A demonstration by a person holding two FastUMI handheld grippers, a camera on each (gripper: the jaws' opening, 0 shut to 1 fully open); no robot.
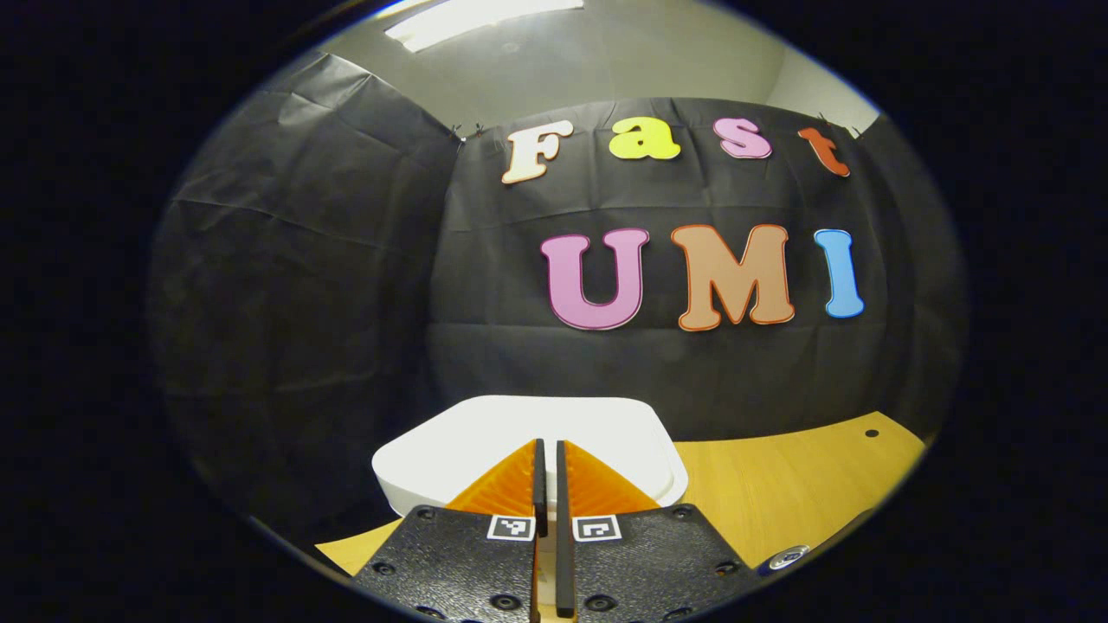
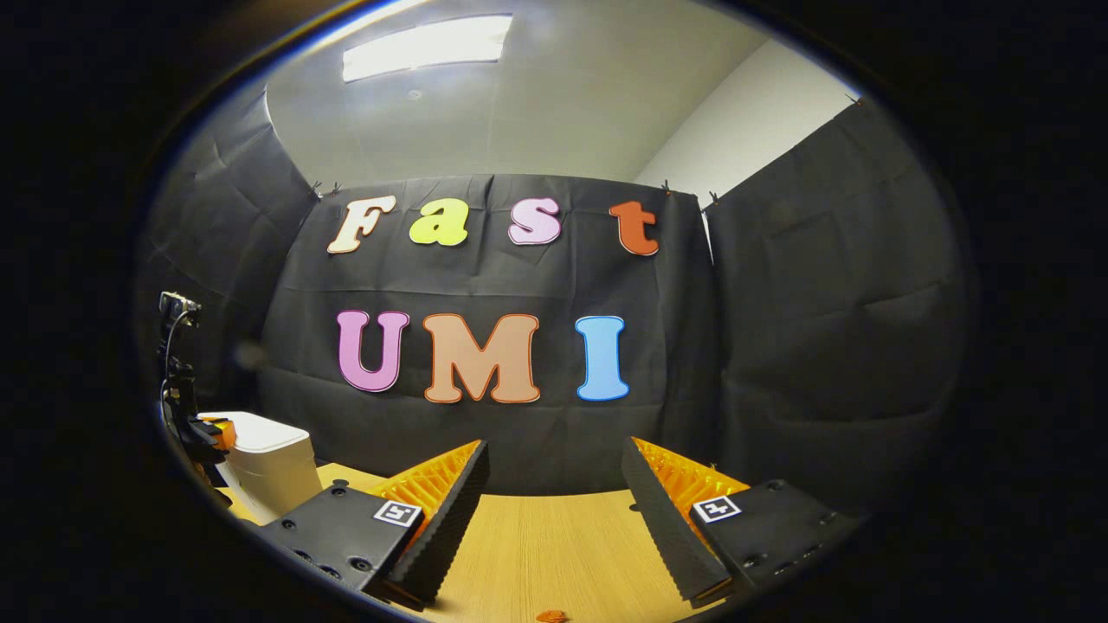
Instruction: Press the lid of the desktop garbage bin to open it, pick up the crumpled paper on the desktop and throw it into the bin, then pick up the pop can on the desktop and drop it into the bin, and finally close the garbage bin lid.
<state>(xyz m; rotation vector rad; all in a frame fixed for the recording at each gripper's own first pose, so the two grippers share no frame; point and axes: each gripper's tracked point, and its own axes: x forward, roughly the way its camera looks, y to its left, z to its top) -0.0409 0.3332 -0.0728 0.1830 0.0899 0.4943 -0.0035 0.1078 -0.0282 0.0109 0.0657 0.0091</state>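
Observation:
The white bin (image 1: 467, 441) stands near the table's left end, and its flat lid looks down. My left gripper (image 1: 549, 446) is shut with nothing between its fingers. Its tips sit over the middle of the lid; I cannot tell whether they touch it. In the right gripper view the same bin (image 2: 268, 463) is at the far left, with the left gripper (image 2: 203, 437) at its near side. My right gripper (image 2: 556, 450) is open and holds nothing, low over the wooden table (image 2: 554, 536).
The black cloth wall closes off the table's far edge. A small round metallic thing (image 1: 783, 558) lies at the lower right of the left gripper view. A small orange scrap (image 2: 550, 616) lies on the table just below my right gripper.

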